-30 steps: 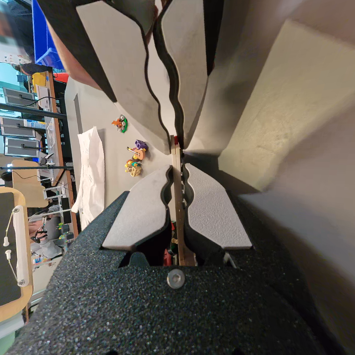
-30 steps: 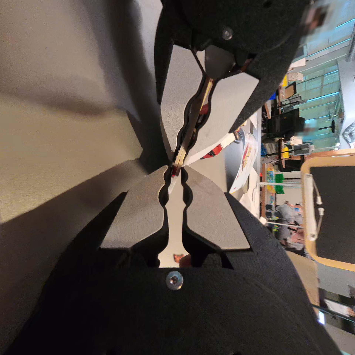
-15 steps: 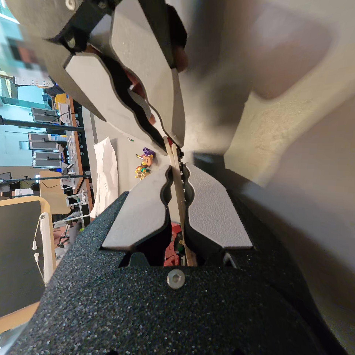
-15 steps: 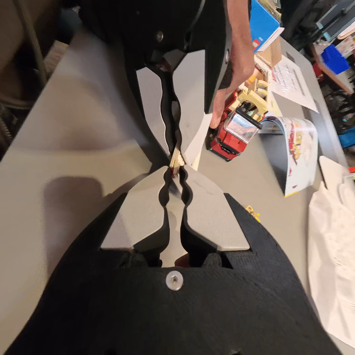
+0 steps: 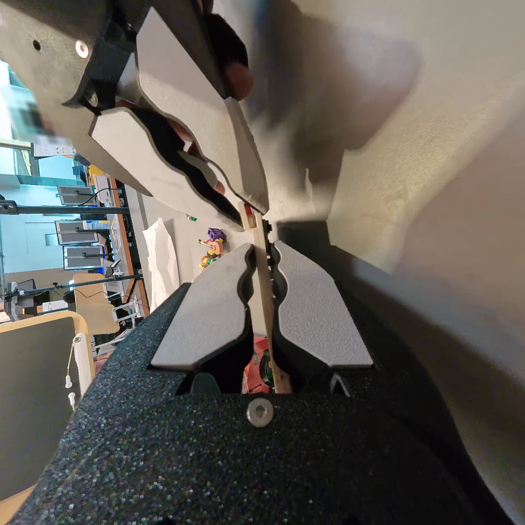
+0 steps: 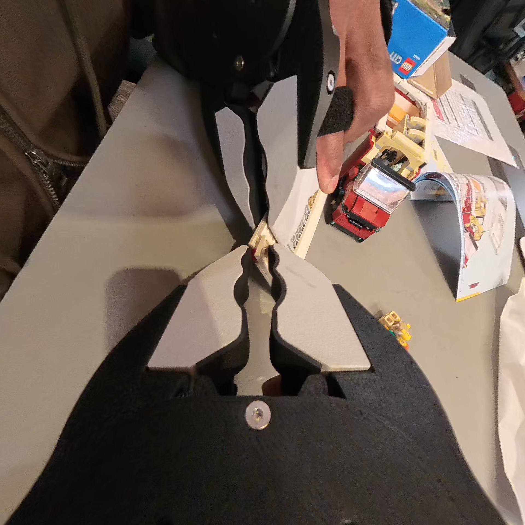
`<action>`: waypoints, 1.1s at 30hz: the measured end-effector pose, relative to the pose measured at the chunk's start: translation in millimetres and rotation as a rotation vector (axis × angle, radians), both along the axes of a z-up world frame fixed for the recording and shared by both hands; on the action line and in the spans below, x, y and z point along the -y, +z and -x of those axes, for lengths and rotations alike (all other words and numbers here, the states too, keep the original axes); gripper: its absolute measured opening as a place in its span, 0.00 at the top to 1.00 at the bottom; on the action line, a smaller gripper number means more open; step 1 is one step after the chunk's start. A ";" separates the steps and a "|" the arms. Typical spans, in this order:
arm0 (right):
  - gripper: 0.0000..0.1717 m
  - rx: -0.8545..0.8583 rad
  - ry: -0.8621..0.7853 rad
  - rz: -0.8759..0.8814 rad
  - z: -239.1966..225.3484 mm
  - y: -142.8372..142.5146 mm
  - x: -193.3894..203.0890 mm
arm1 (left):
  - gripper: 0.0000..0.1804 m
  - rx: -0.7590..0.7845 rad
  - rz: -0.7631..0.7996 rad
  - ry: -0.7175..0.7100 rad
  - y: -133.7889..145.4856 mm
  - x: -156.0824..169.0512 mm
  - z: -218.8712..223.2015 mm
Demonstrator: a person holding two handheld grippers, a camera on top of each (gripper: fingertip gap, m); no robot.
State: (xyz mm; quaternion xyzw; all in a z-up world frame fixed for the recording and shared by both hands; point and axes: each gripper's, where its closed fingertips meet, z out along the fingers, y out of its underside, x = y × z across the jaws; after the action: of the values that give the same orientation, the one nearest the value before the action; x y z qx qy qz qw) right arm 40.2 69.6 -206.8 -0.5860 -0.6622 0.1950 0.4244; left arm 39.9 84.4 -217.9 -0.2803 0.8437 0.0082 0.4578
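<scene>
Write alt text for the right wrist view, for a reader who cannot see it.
Two grippers meet tip to tip over a grey table: the right gripper pinches a small cream brick piece, and the left gripper, held by a hand, clamps a cream plate. A red toy vehicle and an open booklet lie to the right.

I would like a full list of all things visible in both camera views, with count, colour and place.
tan plate assembly: one, tan with black studs, clamped edge-on in the left gripper
small tan-and-red brick piece: one, at the right gripper's tips, on the plate's end
red brick van: one, red and cream, on the grey table
instruction booklet: one, open, arched
blue box: one, far edge
minifigures: small group, purple, orange, yellow
white paper: one
hand: one
left gripper: shut on the plate
right gripper: shut on the small piece
</scene>
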 end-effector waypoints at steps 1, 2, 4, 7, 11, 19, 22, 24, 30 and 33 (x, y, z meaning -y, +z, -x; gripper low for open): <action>0.94 0.003 0.002 -0.017 0.0 -0.2 0.0 | 0.95 0.005 0.006 0.006 0.1 -0.9 -0.2; 0.94 0.005 -0.003 -0.028 -0.3 -0.4 -0.9 | 0.95 0.007 0.014 0.012 0.1 -1.8 -0.4; 0.93 0.001 -0.011 -0.028 -0.5 0.4 -2.0 | 0.95 0.013 0.032 0.019 0.7 -2.7 -0.5; 0.94 -0.003 -0.021 -0.033 -2.1 2.4 -3.9 | 0.95 0.022 0.039 0.032 2.3 -4.5 -0.5; 0.94 -0.003 -0.022 -0.011 -3.4 2.5 -3.8 | 0.95 0.019 0.039 0.031 1.8 -4.4 -0.2; 0.97 -0.117 -0.089 0.125 -8.4 18.4 -14.5 | 0.95 -0.013 0.026 0.010 -4.2 -1.2 0.6; 0.96 -0.084 -0.105 0.091 -10.9 14.0 -17.9 | 0.95 -0.006 0.035 0.018 -2.6 -2.7 0.9; 0.96 -0.070 -0.116 0.101 -12.0 9.6 -20.1 | 0.95 -0.008 0.035 0.020 -2.7 -3.2 1.3; 0.96 -0.126 -0.194 0.152 -21.6 13.2 -37.1 | 0.95 -0.034 0.006 0.024 -6.5 -3.3 2.3; 0.96 -0.141 -0.227 0.144 -25.6 14.7 -44.6 | 0.95 -0.044 -0.028 0.017 -8.9 -2.0 1.7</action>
State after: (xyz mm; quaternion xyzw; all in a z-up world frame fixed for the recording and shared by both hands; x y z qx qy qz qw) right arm 65.9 114.2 -192.1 -0.6708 -0.5447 0.2335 0.4459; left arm 38.2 86.4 -226.8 -0.2806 0.8510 0.0302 0.4429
